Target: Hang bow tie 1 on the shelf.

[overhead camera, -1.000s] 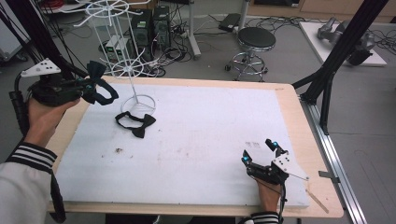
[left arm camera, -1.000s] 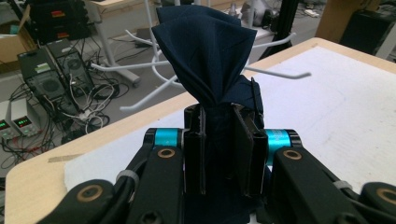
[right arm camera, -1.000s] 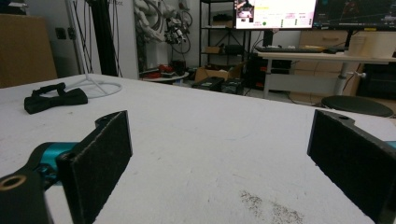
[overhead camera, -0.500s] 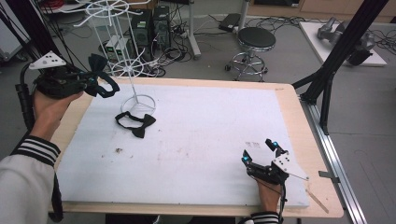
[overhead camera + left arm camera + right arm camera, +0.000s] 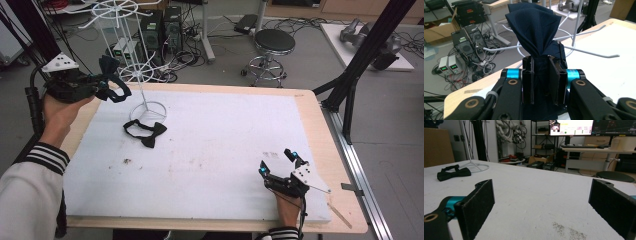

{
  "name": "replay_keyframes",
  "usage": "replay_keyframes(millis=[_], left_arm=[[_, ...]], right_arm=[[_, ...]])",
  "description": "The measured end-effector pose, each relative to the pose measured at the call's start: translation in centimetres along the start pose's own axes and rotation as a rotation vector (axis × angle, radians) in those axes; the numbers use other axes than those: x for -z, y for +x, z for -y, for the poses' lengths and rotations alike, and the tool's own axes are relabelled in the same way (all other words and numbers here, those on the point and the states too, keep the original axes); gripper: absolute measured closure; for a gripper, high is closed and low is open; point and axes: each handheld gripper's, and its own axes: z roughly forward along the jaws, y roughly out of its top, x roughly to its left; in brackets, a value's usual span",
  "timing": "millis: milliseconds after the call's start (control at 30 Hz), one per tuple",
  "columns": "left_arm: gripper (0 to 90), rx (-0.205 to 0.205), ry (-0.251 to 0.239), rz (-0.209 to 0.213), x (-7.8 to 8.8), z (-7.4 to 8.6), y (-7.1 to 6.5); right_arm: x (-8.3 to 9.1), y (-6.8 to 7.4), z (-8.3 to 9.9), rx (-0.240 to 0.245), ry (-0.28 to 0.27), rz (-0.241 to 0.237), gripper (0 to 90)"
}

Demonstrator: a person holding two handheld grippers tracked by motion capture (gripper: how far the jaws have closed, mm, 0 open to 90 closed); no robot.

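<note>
Over the table's left edge, the left gripper (image 5: pixel 102 86) is raised and clenched on a dark blue bow tie (image 5: pixel 534 30), whose fabric fans out above the jaws. Just beyond it the white wire rack (image 5: pixel 137 72) spreads its thin arms, close to the held tie. A second bow tie (image 5: pixel 145 132) lies flat beside the rack's ring base. The white mat (image 5: pixel 210 150) runs bare to the right, where the right gripper (image 5: pixel 277 162) rests near the front corner, jaws wide apart and holding nothing.

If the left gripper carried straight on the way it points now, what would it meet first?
Most likely the white wire rack: its prongs cross just beyond the dark navy fabric bow tie clamped in the left gripper, though depth is uncertain.
</note>
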Motion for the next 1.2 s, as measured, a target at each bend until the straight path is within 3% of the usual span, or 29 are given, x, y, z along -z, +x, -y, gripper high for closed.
replay_keyframes(millis=[567,733,800,900,1200], left_arm=[[71.3,0.008,0.006,-0.008,-0.47,-0.26,-0.33],[51.9,0.031,-0.009,-0.005,-0.58,-0.32,-0.35],[37.6,0.032,-0.018,-0.015,-0.63,-0.35,-0.39],[23.1,0.03,-0.036,-0.02,-0.57,-0.41,-0.47],[16.8,0.03,-0.12,0.022,0.28,-0.21,-0.84]], right_arm=[[0.0,0.0,0.0,0.001,0.0,0.0,5.8],[0.0,-0.01,0.0,0.001,0.0,0.0,5.8],[0.0,-0.01,0.0,0.0,-0.001,0.0,5.8],[-0.01,-0.01,0.01,-0.001,-0.002,0.0,5.8],[-0.03,-0.02,0.01,0.001,-0.003,0.0,5.8]])
